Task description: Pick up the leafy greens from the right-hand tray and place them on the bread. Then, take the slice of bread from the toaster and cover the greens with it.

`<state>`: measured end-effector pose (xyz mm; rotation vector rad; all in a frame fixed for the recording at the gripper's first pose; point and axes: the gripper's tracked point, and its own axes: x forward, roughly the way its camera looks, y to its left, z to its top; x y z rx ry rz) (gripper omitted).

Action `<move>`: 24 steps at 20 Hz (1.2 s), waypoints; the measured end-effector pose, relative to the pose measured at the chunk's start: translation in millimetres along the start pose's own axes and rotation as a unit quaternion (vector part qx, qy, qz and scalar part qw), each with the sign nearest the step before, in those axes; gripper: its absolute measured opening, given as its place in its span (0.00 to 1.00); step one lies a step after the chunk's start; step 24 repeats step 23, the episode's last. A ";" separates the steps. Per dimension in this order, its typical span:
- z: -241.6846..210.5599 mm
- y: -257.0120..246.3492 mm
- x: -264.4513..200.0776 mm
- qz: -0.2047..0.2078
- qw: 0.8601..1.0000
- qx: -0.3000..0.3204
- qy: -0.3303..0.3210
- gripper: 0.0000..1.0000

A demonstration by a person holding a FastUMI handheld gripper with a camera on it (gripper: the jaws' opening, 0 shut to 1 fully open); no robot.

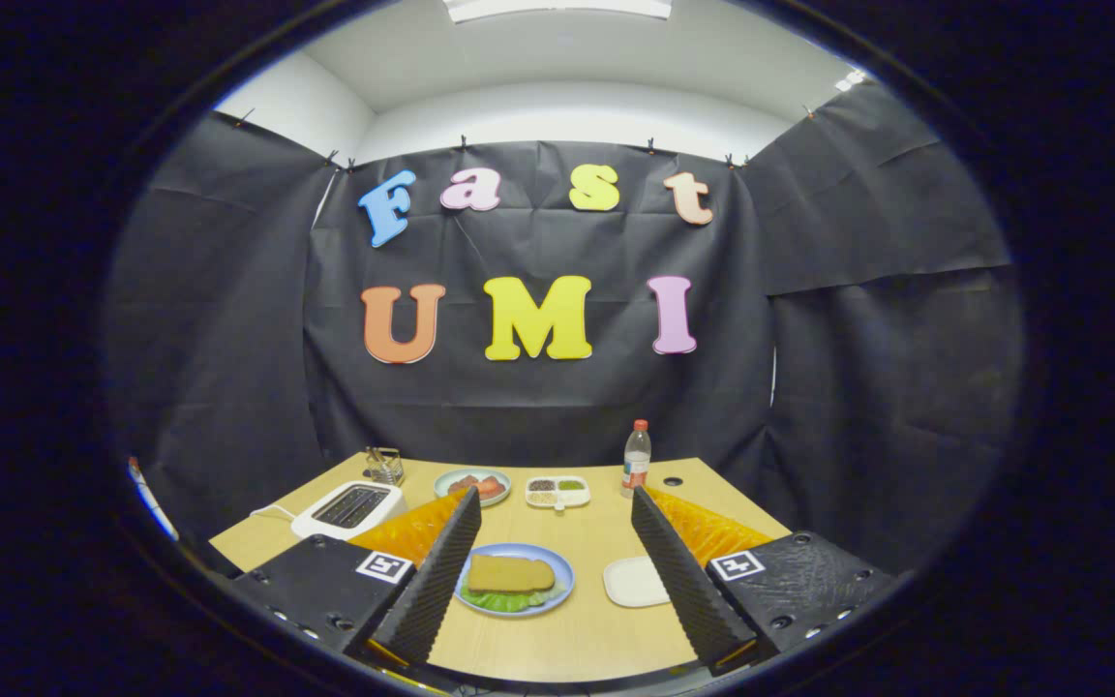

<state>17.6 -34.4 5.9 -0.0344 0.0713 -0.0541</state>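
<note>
Now bread [510, 573] between parted jaws.

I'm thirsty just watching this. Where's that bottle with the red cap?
In the gripper view the bottle stands upright at the table's far edge, beyond the open gripper, just right of the small divided dish.

Staged recording booth, not a real kitchen: black cloth walls [538, 407] clipped up under a white ceiling, wooden surface [577, 542] set with toaster [349, 508], plates, probably condiment tray [557, 492].
</note>
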 end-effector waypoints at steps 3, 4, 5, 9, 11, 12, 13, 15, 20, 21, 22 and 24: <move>-6.0 -1.6 -6.5 0.008 1.000 -0.002 -0.002 0.96; -7.7 -2.6 -7.8 0.007 1.000 -0.005 -0.004 0.96; -10.5 -3.3 -8.5 0.005 1.000 -0.009 -0.004 0.96; -17.9 -1.2 -8.2 0.003 1.000 -0.009 -0.006 0.96; -17.9 -4.3 -10.0 -0.001 1.000 -0.011 -0.012 0.96; -18.9 -7.0 -10.7 -0.005 1.000 -0.013 -0.013 0.96; -19.1 -9.0 -12.1 -0.008 1.000 -0.013 -0.015 0.95; -20.7 -10.1 -15.3 -0.006 1.000 -0.011 -0.017 0.96; -16.9 -12.7 -24.1 -0.001 1.000 -0.010 -0.030 0.96; -18.2 -12.5 -25.5 -0.001 1.000 -0.010 -0.028 0.96; -19.5 -12.7 -25.5 -0.001 1.000 -0.009 -0.026 0.96; -20.5 -11.7 -26.5 0.000 1.000 -0.008 -0.025 0.96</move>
